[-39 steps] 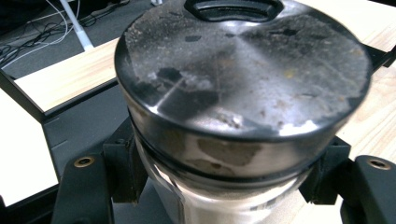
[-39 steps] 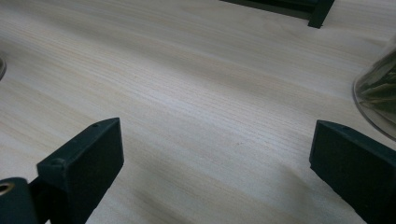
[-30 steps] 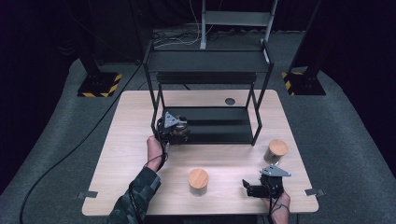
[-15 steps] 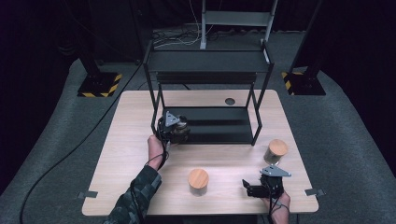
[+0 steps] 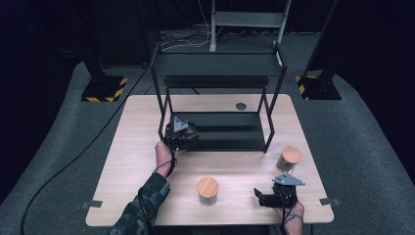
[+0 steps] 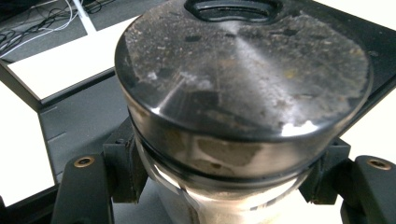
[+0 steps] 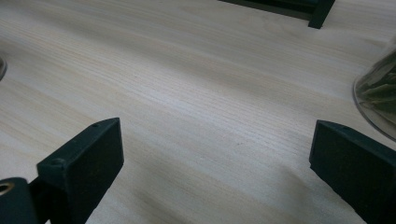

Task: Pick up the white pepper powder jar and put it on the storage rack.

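Two jaws of the left hand-held gripper (image 5: pixel 182 135) clamp the dark-lidded jar (image 6: pixel 243 88).

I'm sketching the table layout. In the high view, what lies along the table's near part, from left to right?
Left tongs shut on a dark-lidded jar → wooden-lidded jar → right tongs → second wooden-lidded jar.

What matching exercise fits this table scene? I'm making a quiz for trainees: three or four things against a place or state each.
Things:
1. dark-lidded jar
2. left gripper
3. right gripper
4. middle wooden-lidded jar

Places or states:
A. jaws open, nothing between them
B. stands free on the table, between the two hands
C. clamped between two black jaws
D. at the front left corner of the black shelf rack

Pairs: 1-C, 2-D, 3-A, 4-B
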Demonstrator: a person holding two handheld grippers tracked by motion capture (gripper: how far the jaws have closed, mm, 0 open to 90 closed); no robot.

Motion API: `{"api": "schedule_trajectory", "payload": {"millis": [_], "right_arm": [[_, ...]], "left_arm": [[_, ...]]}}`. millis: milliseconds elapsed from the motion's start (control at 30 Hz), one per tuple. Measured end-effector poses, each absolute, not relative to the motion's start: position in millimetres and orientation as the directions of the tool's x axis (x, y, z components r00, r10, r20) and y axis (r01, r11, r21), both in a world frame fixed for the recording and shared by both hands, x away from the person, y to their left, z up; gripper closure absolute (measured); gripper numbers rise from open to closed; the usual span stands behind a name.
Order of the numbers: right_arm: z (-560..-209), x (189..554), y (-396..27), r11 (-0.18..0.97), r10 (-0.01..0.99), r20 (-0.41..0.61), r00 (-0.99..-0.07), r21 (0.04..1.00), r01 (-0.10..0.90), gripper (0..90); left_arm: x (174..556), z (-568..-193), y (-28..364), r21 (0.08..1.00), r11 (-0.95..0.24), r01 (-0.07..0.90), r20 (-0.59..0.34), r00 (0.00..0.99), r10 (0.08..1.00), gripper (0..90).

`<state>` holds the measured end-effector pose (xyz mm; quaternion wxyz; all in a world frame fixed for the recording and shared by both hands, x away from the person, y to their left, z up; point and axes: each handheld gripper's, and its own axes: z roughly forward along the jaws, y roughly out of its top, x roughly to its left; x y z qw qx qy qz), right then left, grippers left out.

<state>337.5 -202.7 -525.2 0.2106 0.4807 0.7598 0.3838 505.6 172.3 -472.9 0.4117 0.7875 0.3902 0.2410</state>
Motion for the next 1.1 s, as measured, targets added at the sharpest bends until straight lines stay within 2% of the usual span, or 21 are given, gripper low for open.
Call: {"api": "schedule_trajectory", "payload": {"millis": [1100], "right_arm": [[-525, 337, -203, 0.242, 0.892, 0.049, -0.449, 0.787, 0.567, 1.8]], "left_arm": [[519, -482, 171, 0.824, -0.355, 0.441, 0.061, 0.554, 0.83, 30.2]]}}
